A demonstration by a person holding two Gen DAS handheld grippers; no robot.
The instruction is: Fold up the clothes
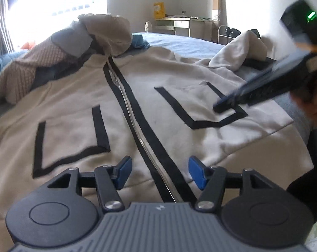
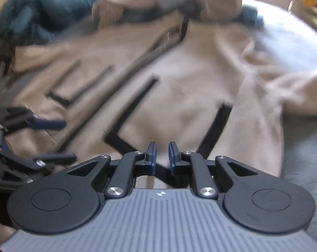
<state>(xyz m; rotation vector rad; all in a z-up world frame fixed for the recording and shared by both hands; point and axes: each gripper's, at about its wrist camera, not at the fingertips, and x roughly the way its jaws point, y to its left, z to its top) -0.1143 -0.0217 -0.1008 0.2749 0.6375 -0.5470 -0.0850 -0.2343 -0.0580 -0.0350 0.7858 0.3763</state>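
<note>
A beige zip jacket [image 1: 74, 109] with black trim lies front-up on the bed, its zipper [image 1: 135, 121] closed down the middle. Its hood [image 1: 108, 33] is bunched at the far end and one sleeve [image 1: 238, 50] is crumpled at the right. My left gripper [image 1: 159, 171] hovers open over the hem, its blue pads either side of the zipper, nothing between them. My right gripper [image 2: 162, 156] has its pads almost together with nothing in them, just above the jacket's [image 2: 179, 96] right pocket outline. From the left wrist view the right gripper [image 1: 218, 107] is blurred, tips at that pocket.
A brown checked cloth [image 1: 21, 73] and a blue cloth [image 1: 139, 42] lie beside the hood. The blue bedsheet [image 1: 179, 42] stretches behind the jacket. A desk [image 1: 179, 24] stands by the far wall. A person's hand [image 1: 312, 109] holds the right gripper at the right edge.
</note>
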